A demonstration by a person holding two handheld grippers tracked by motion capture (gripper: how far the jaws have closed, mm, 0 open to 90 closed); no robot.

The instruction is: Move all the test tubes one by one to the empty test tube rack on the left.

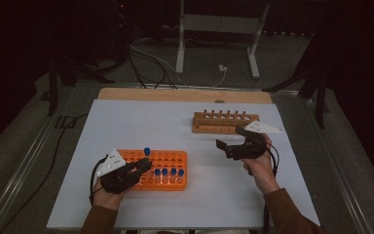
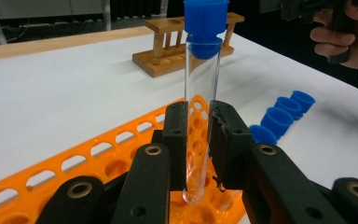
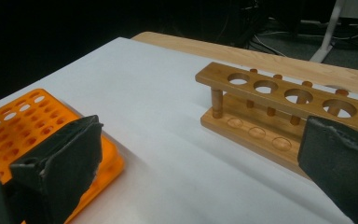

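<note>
My left gripper (image 2: 198, 140) is clamped on a clear test tube (image 2: 200, 116) with a blue cap (image 2: 206, 18) — both pads press on the glass low on its body, tube upright. Its round bottom sits just above or just inside a hole of the orange rack (image 2: 98, 154); I cannot tell which. In the high view the left gripper (image 1: 143, 165) is over the rack's (image 1: 175, 184) left part, and the raised cap (image 1: 147, 151) stands higher than the other blue-capped tubes (image 1: 168, 172), which sit in a row along the near side of the rack.

My right gripper (image 3: 200, 163) has its jaws wide apart, nothing between them. In the high view it (image 1: 230, 141) hovers over bare white table (image 1: 141, 122), just near of the wooden rack (image 1: 224, 122), well apart from the orange one. The wooden rack (image 3: 279, 107) looks empty of tubes in the holes I can see — open round holes on top, dimples in the base board.

In the left gripper view, the right hand (image 2: 349, 37) is off at the upper right, and three blue caps (image 2: 279, 119) poke up just beyond my right pad.
</note>
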